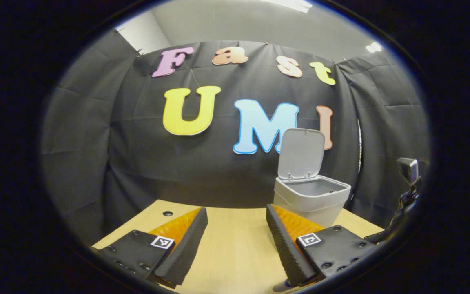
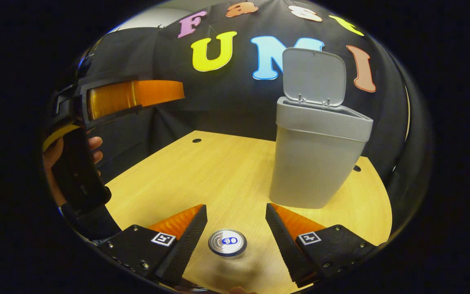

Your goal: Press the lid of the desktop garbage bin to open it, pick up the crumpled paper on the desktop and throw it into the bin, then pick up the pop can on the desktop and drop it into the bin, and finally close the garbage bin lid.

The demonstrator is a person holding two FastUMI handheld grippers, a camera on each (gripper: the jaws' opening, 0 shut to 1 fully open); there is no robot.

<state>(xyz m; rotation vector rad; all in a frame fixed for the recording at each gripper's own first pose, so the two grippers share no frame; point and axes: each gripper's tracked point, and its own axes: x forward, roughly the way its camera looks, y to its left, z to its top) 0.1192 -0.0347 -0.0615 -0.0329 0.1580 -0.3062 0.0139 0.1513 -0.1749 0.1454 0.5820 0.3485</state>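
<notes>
Booth scene, mid-task: the desktop garbage bin (image 2: 314,159) stood on the wooden table (image 2: 202,171) w/ its lid (image 2: 314,71) flipped up and standing upright at the back edge, mouth open.

In the right gripper view, the right gripper (image 2: 236,228) hung low over the table, jaws spread wide, one finger on either side of the pop can (image 2: 227,243). The can stood upright, top and pull-tab facing the camera, in the gap between the fingers; neither finger touched it. The bin was just beyond, ahead and slightly to the right of the can in that view.

At the left of the same view, the left gripper (image 2: 137,96) was raised well above the table, held by a person's hand (image 2: 72,159) whose fingers wrapped the handle. From that side angle its opening couldn't be judged.

The left gripper view settled it: the left gripper (image 1: 237,232) was wide open and held nothing, w/ bare table showing between its fingers. The bin (image 1: 310,200) sat ahead and to the right, its lid (image 1: 302,153) up and the grey interior partly visible; contents couldn't be made out. A small camera on a stand (image 1: 408,171) stood at the far right edge.
</notes>
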